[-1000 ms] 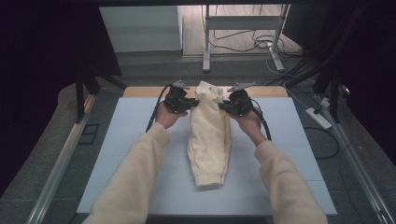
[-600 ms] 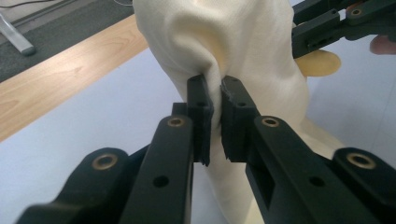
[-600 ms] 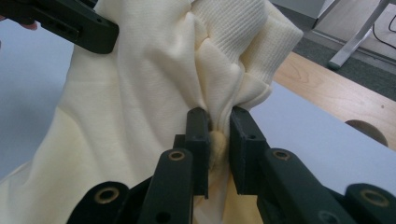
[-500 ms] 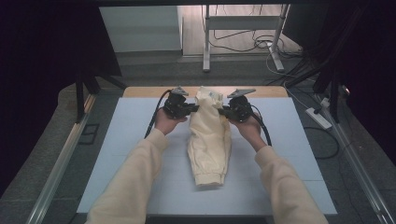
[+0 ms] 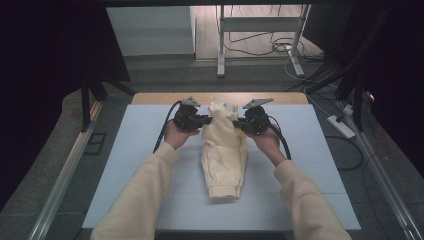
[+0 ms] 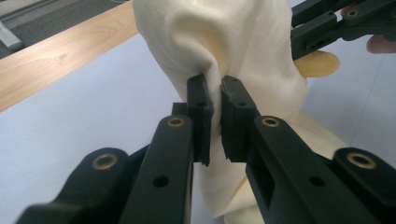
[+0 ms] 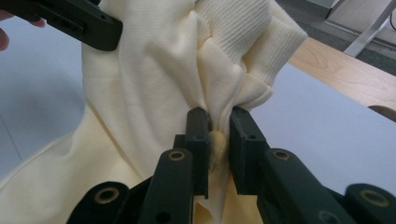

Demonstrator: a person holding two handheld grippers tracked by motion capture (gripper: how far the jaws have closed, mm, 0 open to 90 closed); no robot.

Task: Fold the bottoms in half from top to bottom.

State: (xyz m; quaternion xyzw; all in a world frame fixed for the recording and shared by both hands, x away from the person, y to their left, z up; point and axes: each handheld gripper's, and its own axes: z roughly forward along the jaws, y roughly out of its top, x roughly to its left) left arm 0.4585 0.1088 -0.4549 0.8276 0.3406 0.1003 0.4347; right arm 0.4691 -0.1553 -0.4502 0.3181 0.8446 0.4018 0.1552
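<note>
On the counter (image 5: 125, 165), under its pale blue mat, we have the cream garment (image 5: 224, 160) lying lengthwise down the middle, ribbed cuff end toward six o'clock and the far end lifted at twelve. We judge this the lifting step of a fold or straightening. Our left hand-held gripper (image 6: 213, 98) is clamped on a pinch of cloth at the garment's nine o'clock edge; our right hand-held gripper (image 7: 218, 122) is clamped on a bunched fold at three o'clock. Next, we would carry both corners together, keeping even tension so neither pinch slips.
</note>
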